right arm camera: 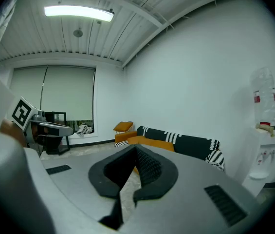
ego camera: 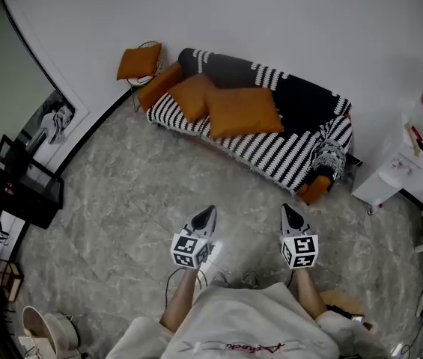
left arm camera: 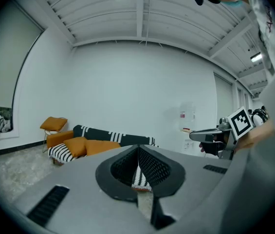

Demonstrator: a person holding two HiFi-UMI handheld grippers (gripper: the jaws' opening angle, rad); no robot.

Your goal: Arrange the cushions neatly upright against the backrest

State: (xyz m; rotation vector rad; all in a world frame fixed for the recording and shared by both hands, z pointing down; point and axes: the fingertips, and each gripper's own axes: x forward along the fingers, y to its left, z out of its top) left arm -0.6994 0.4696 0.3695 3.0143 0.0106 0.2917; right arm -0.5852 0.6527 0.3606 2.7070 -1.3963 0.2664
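A black-and-white striped sofa stands against the far wall. Two orange cushions lie flat on its seat: a large one and a smaller one to its left. A third orange cushion leans at the sofa's left end. The sofa's dark backrest is bare. My left gripper and right gripper are both shut and empty, held over the floor well short of the sofa. In the left gripper view the cushions show far off; the right gripper view shows the sofa too.
An orange cushion sits on a wire chair left of the sofa. A small orange object lies by the sofa's right end. A white unit stands at right, a black stand at left. Grey marble floor lies between me and the sofa.
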